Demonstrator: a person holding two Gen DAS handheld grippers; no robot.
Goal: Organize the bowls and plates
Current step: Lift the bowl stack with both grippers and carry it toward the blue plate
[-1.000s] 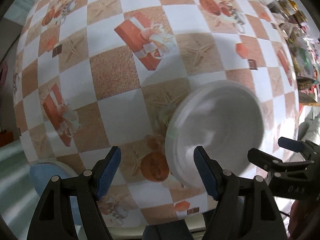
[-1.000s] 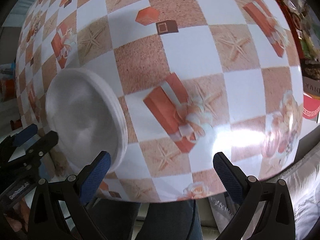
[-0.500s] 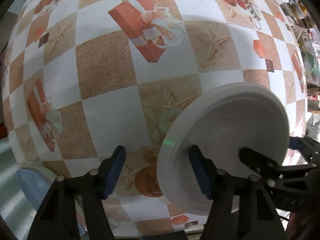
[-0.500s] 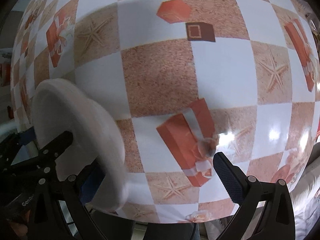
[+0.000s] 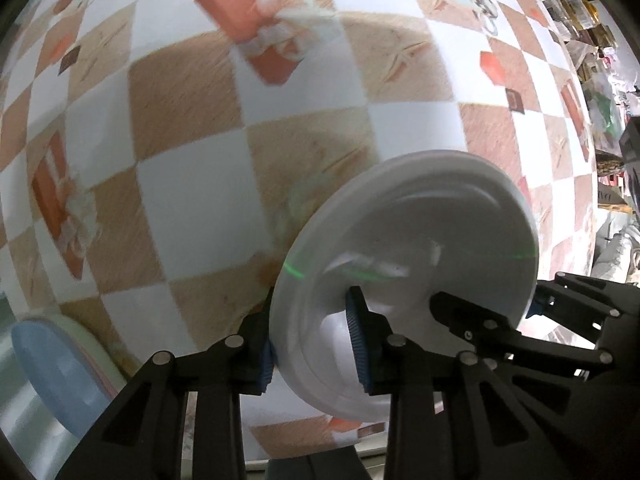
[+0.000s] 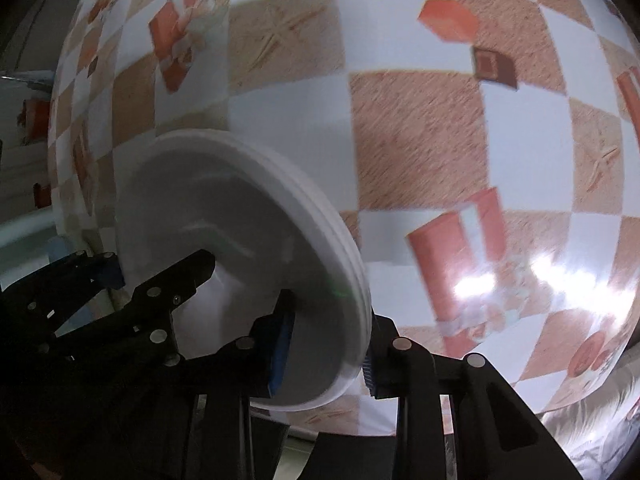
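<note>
A stack of white plates (image 5: 416, 248) is held tilted above the checkered tablecloth. My left gripper (image 5: 312, 348) is shut on its left rim, one blue pad under and one inside. My right gripper (image 6: 328, 344) is shut on the opposite rim of the white plates (image 6: 240, 248). Each gripper shows in the other's view: the right one (image 5: 532, 320) at the plates' far edge, the left one (image 6: 116, 280) at lower left. The exact number of plates in the stack is unclear.
The tablecloth (image 5: 192, 200) has orange and white squares with gift-box prints. A light blue plate or bowl (image 5: 52, 376) lies at the table's near left edge. Cluttered shelves (image 5: 596, 68) stand at the far right.
Both grippers moved in from either side and closed on the plates' rim. The plates have tipped up off the table.
</note>
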